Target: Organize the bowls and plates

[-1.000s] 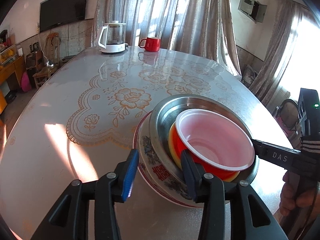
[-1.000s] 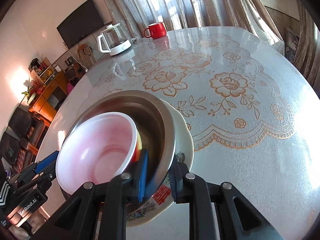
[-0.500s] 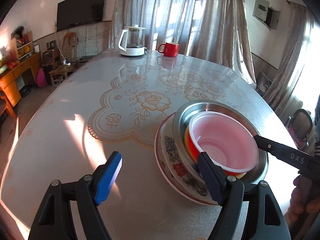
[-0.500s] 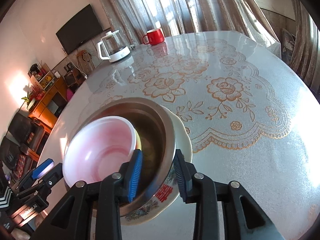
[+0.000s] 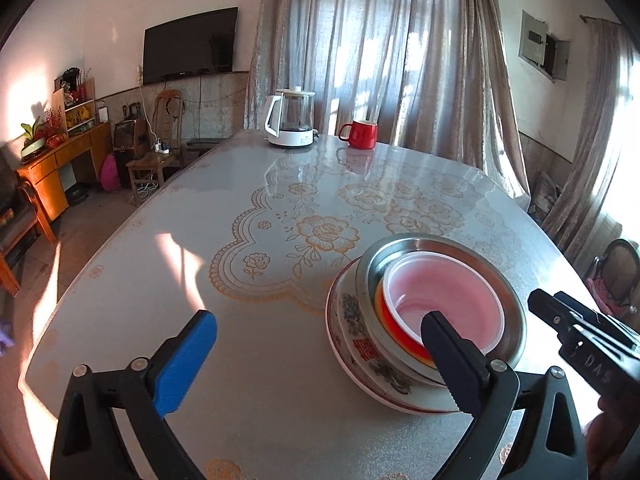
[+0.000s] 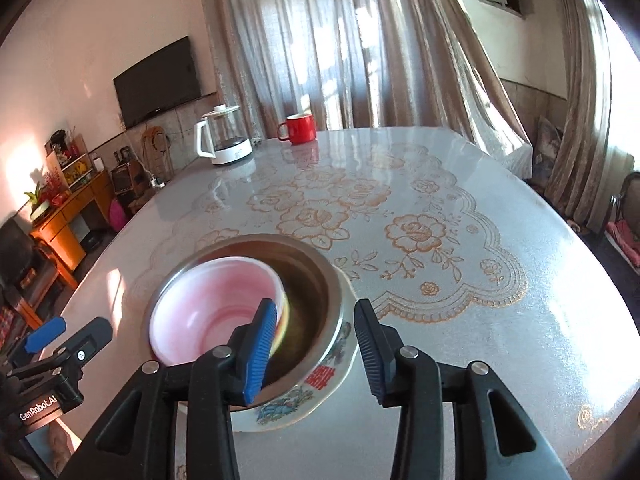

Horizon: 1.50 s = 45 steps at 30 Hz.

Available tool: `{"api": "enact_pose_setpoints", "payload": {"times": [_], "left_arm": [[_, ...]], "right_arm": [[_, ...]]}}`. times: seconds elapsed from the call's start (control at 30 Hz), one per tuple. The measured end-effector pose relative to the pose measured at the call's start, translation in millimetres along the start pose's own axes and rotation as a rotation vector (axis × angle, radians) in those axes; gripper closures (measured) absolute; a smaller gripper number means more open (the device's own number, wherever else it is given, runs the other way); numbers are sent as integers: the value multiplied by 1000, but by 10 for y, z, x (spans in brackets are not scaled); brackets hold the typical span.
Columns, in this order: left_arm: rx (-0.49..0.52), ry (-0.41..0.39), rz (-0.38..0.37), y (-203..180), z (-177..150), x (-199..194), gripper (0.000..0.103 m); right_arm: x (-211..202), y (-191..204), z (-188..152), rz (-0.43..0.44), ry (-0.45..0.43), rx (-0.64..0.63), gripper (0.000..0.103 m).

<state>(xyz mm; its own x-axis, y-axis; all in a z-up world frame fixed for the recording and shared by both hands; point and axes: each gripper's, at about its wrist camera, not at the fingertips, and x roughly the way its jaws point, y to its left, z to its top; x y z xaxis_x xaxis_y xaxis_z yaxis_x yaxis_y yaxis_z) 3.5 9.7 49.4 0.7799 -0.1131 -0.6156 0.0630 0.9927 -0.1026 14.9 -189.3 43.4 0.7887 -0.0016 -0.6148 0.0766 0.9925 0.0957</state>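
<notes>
A nested stack stands on the table: a patterned ceramic bowl (image 5: 360, 344) at the bottom, a steel bowl (image 5: 508, 280) in it, and a red bowl with a pink-white inside (image 5: 440, 300) on top. The stack also shows in the right wrist view, with the ceramic bowl (image 6: 316, 396), the steel bowl (image 6: 308, 264) and the pink bowl (image 6: 212, 300). My left gripper (image 5: 320, 360) is open and empty, just short of the stack. My right gripper (image 6: 316, 344) is open, its jaws either side of the stack's near rim without gripping it.
A glass kettle (image 5: 290, 122) and a red mug (image 5: 360, 134) stand at the table's far end. The table (image 5: 260, 248) has a flowered cover. Curtains, a wall TV, chairs and an orange cabinet (image 5: 52, 168) surround it.
Both grippers have opened and let go of the stack's rims. Both have pulled back and risen, so the stack looks smaller and further off.
</notes>
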Motion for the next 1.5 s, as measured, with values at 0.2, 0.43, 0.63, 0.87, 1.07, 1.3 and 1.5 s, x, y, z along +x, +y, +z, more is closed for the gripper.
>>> {"api": "enact_pose_setpoints", "payload": {"times": [0.2,0.43,0.63,0.87,1.07,1.3,1.5], "left_arm": [[22,9,24,-73,-35,-22,0],[42,-9,30,-131,-85,-84,0],[53,-38,54,-181,-110,-144,0],[35,-58,72,-157,-102,-183,0],[30,-58,75,-137,-97,-177,0],[27,-48,71,-112,-112,-171,0],[27,-47,72,-112,-122,-182,0]], "right_arm": [[-31,143,-74,-41,-20,-14,62],[-90,112,-112,-69,-40,10,62],[-117,124,-109,-66,-49,8,61],[-117,158,-120,-60,-49,-5,60],[-106,168,-112,-56,-52,-8,59],[-91,187,-113,-52,-49,-13,58],[-76,201,-119,-48,-45,-17,58]]}}
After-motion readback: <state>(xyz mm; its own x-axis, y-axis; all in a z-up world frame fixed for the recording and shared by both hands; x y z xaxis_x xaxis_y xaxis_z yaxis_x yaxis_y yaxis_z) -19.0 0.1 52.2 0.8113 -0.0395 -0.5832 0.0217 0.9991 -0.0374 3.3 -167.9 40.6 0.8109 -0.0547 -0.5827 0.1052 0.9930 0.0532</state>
